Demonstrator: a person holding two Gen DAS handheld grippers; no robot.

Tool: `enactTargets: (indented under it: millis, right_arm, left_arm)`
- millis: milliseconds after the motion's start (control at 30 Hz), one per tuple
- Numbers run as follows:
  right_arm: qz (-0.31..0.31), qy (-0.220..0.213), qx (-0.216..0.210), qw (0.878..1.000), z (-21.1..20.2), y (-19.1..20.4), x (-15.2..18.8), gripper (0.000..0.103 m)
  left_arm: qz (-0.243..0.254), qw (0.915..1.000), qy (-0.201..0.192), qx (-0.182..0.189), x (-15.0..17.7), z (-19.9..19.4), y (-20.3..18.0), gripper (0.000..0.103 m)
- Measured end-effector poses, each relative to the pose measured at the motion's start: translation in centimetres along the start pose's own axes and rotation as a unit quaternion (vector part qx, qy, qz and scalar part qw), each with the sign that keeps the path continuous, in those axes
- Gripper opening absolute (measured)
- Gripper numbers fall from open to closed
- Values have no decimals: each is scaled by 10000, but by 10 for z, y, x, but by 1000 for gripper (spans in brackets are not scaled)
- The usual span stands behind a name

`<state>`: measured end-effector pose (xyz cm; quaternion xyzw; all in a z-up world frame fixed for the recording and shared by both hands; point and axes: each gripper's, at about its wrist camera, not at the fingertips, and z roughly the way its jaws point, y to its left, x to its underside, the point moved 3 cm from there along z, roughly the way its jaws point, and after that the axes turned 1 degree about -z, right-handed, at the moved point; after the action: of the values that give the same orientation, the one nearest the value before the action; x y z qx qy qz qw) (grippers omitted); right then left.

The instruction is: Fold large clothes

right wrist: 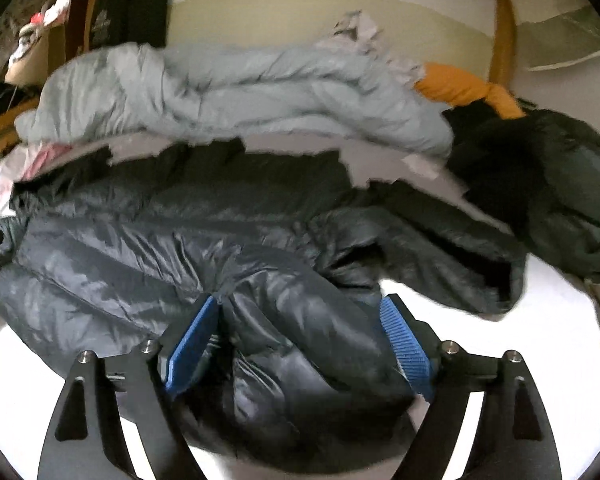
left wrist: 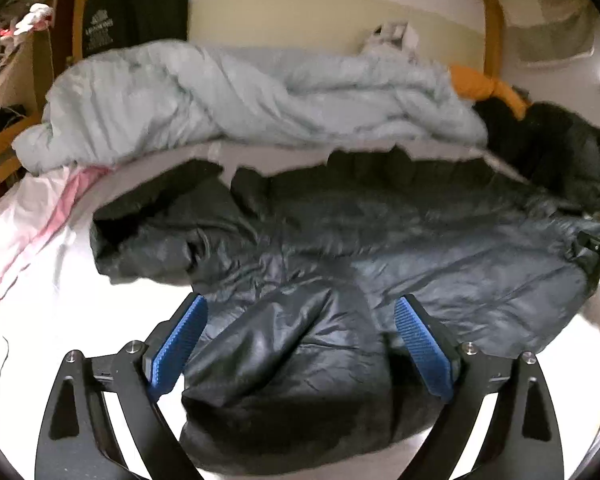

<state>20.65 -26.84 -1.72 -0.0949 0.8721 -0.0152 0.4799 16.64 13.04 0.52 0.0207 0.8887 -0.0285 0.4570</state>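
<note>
I have the dark puffer jacket [left wrist: 340,248] spread flat across the white bed sheet [left wrist: 60,312], and both of my grippers sit over its near hem. My left gripper [left wrist: 300,320] stands released, its blue pads [left wrist: 416,336] wide apart with a fold of the hem lying between them, neither pad pressing on it. My right gripper [right wrist: 300,320] is spread too; the quilted fabric bulges up between its pads [right wrist: 196,336], and the left-hand pad lies close against a crease, though I cannot tell whether it touches. I count one dark jacket in front of me, two grippers, one pale grey-blue duvet [left wrist: 240,100] bunched along the far side of the bed, one dark green coat [right wrist: 560,184] heaped at the far right, one orange garment [right wrist: 468,88] behind it and one pink cloth [left wrist: 40,220] at the left. In the right wrist view one sleeve [right wrist: 460,256] reaches toward the green coat and ends just short of it. Bare sheet shows along the near edge and at both sides of the jacket; the far hem lies near the duvet.
</note>
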Motion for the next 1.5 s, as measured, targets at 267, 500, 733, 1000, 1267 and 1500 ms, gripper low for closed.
enactTargets:
  millis: [267,500,733,1000,1267,1500]
  right_arm:
    - [377,-274,284,9985,-40,-22,16,103]
    - [1139,267,184,9930,-21,-57,44,103]
    - [1654,1027,-536,9794,24,-58,69,103]
    - [1555,979,-676,9807,35,-48,72,56]
    - [1466,643,-935,9827,-11,-43,66,12]
    - [1197,659,-808,9873,-47,-36,83,12]
  left_arm:
    - [-390,9992,18,-82,8,-30,11,103]
    - [-1169,9909,675,-8,34,-10,35,103]
    - [-2134,9642,1509,455,67,25,57,103]
    - [-2028,9652,1381,910,69,14,46,31]
    - [-1730,9744,1207,778,70,-18,37,19]
    - [-1597,9775,1218,644,90,-36,32,20]
